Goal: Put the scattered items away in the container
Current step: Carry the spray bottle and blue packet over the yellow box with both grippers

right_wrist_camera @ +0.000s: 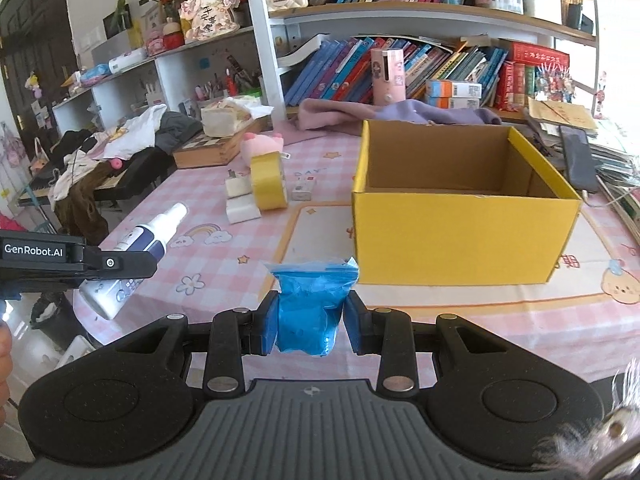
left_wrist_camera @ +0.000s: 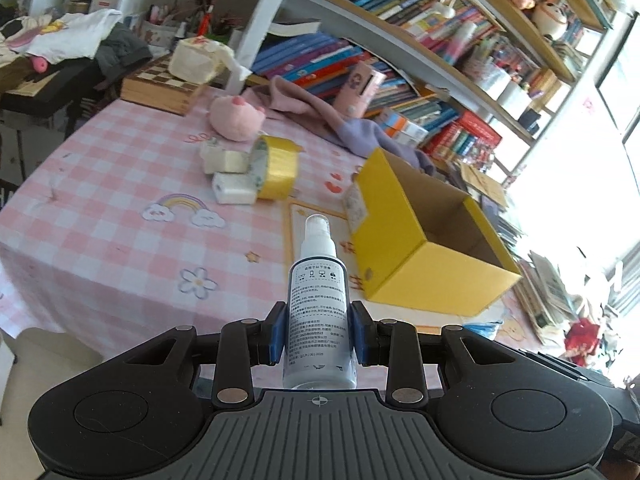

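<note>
My left gripper (left_wrist_camera: 319,334) is shut on a white spray bottle (left_wrist_camera: 318,300) with a dark blue label, held upright above the near edge of the pink checked table. That bottle (right_wrist_camera: 136,248) also shows at the left of the right wrist view. My right gripper (right_wrist_camera: 308,322) is shut on a blue plastic packet (right_wrist_camera: 310,304). The open yellow cardboard box (right_wrist_camera: 464,232) stands just beyond it, to the right; its inside looks bare. In the left wrist view the box (left_wrist_camera: 420,248) lies right of the bottle.
A yellow tape roll (left_wrist_camera: 276,168) and two white blocks (left_wrist_camera: 230,172) lie mid-table, with a small white pack (right_wrist_camera: 302,190) and a pink plush (left_wrist_camera: 236,116) behind. A chessboard box (left_wrist_camera: 164,82), purple cloth (right_wrist_camera: 400,114) and bookshelves line the far side. A dark phone (right_wrist_camera: 578,158) rests on papers at right.
</note>
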